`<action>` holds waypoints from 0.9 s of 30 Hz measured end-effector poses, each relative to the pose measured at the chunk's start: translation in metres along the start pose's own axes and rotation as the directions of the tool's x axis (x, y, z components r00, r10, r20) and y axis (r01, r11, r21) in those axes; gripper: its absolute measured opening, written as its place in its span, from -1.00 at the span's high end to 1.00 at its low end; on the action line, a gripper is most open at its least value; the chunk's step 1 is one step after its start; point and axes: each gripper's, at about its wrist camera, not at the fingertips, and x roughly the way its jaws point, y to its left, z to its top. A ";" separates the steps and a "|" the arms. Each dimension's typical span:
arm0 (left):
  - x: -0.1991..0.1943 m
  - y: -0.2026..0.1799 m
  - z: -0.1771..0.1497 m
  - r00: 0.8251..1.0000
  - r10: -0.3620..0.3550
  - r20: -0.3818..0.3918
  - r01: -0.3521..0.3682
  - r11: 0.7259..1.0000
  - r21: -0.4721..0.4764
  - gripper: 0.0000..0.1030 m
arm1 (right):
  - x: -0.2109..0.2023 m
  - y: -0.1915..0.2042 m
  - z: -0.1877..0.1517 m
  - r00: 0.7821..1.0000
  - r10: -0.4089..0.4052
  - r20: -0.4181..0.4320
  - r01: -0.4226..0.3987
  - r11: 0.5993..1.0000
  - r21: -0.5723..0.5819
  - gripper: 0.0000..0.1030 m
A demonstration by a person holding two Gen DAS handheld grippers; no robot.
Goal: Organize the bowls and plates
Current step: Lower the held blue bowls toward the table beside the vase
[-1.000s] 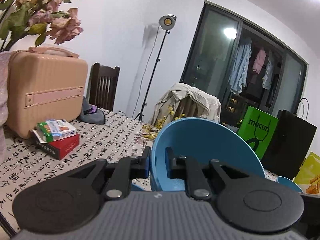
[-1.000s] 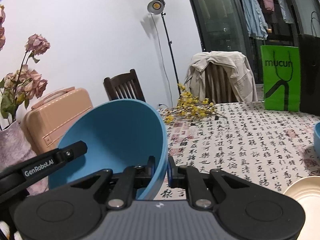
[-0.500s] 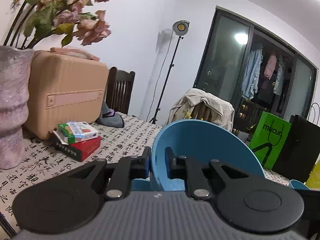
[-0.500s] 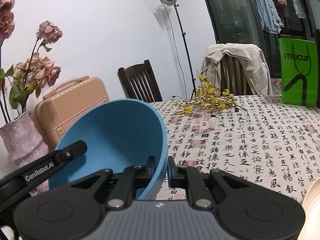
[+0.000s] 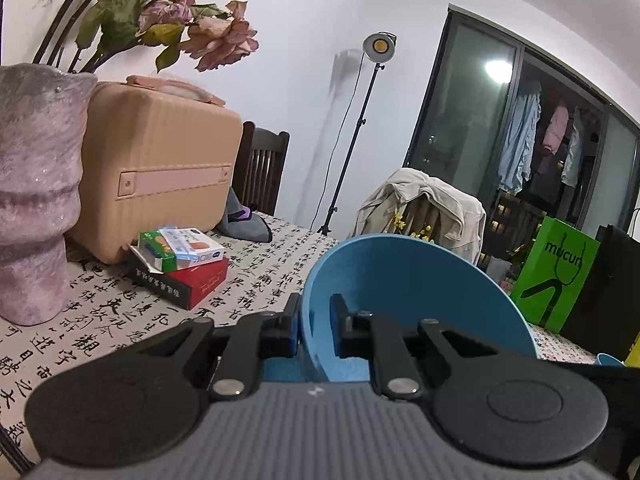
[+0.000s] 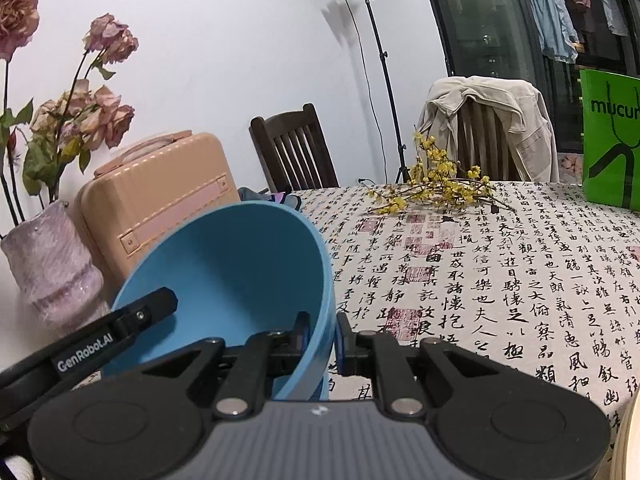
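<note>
A large blue bowl [image 5: 404, 292] hangs tilted above the table, held by both grippers at once. My left gripper [image 5: 314, 332] is shut on its left rim, one finger inside the bowl and one outside. In the right wrist view the same bowl [image 6: 240, 276] fills the lower left, and my right gripper [image 6: 322, 340] is shut on its right rim. A finger of the left gripper [image 6: 132, 320] reaches in over the opposite rim. The rim of a smaller blue bowl [image 5: 608, 359] shows at the right. A cream plate's edge [image 6: 630, 436] peeks in at the lower right.
On the calligraphy tablecloth [image 6: 500, 280] stand a pink vase [image 5: 32, 200] with dried flowers, a peach suitcase [image 5: 160, 168], stacked boxes [image 5: 180, 264], yellow flower sprigs [image 6: 436, 184] and a green bag [image 6: 612, 136]. Chairs and a lamp stand are behind.
Both grippers carried the bowl leftward and slightly down. The vase has come into the left wrist view, and most of the cream plate has slid out of the right wrist view.
</note>
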 end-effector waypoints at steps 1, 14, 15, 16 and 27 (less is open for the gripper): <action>0.001 0.001 -0.001 1.000 0.002 -0.002 -0.002 1.000 0.000 0.70 | 0.001 0.001 0.000 1.000 0.000 -0.002 0.000 1.000 -0.002 0.76; 0.005 0.007 -0.009 0.999 0.028 -0.019 -0.028 1.000 0.005 0.70 | 0.014 0.005 -0.007 0.999 -0.003 -0.034 0.002 1.000 -0.024 0.76; 0.006 0.008 -0.009 0.999 0.029 -0.022 -0.028 1.000 0.005 0.70 | 0.014 0.005 -0.007 0.999 -0.004 -0.036 0.003 1.000 -0.025 0.76; 0.007 0.008 -0.010 0.999 0.029 -0.023 -0.029 1.000 0.005 0.70 | 0.015 0.006 -0.008 0.999 -0.005 -0.037 0.004 1.000 -0.028 0.76; 0.012 0.011 -0.015 0.998 0.048 -0.039 -0.047 0.999 0.016 0.70 | 0.023 0.011 -0.013 0.998 -0.027 -0.050 0.023 0.997 -0.076 0.76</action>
